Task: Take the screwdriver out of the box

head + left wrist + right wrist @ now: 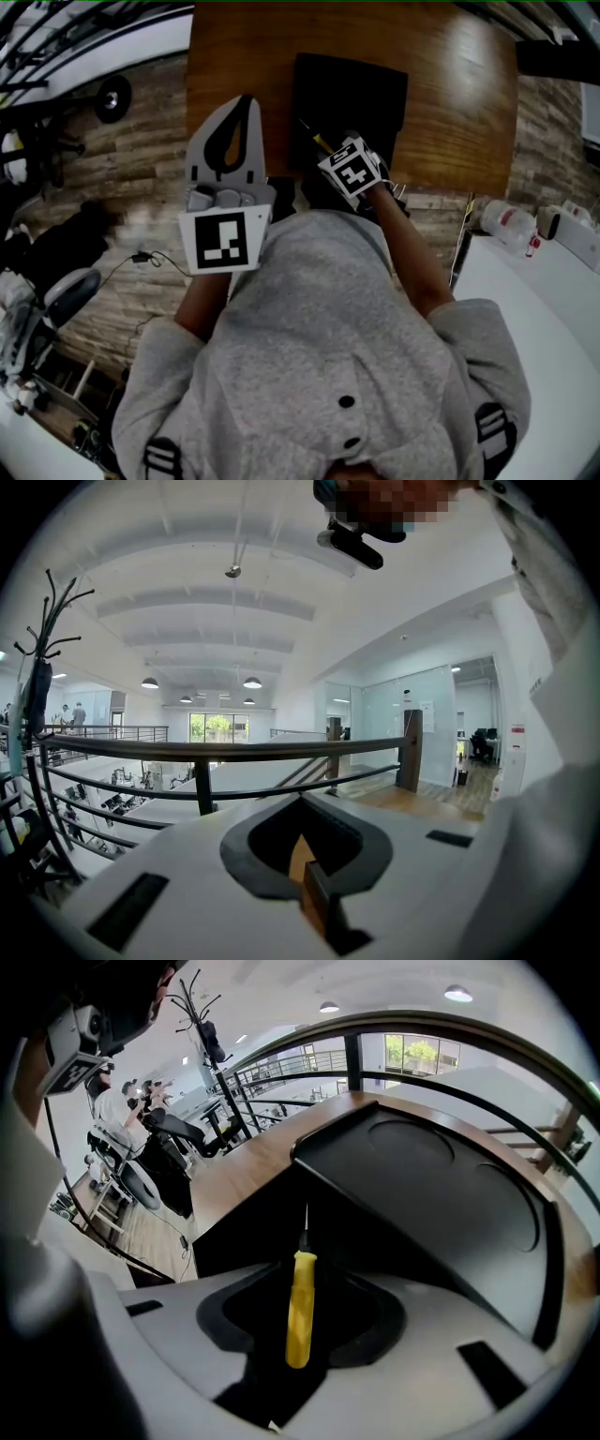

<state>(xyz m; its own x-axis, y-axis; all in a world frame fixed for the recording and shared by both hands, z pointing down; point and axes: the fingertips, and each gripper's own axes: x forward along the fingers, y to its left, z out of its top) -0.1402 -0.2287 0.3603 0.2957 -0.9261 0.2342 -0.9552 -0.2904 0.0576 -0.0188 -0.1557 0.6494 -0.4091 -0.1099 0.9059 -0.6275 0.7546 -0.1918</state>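
The black box (361,89) lies on a wooden table (469,103). My right gripper (330,153) is at the box's near left edge, shut on the screwdriver (319,141). In the right gripper view the yellow handle of the screwdriver (300,1312) stands between the jaws of the right gripper (302,1274). Its thin metal tip points toward the dark box (422,1185). My left gripper (244,105) is held left of the box over the table's near edge. The left gripper (302,803) is tilted up toward the ceiling, shut with nothing in it.
A white desk (534,300) with bottles (506,220) stands at the right. A chair base with wheels (112,98) sits on the plank floor at the left. A dark railing (206,752) and a coat rack (37,686) lie beyond the table.
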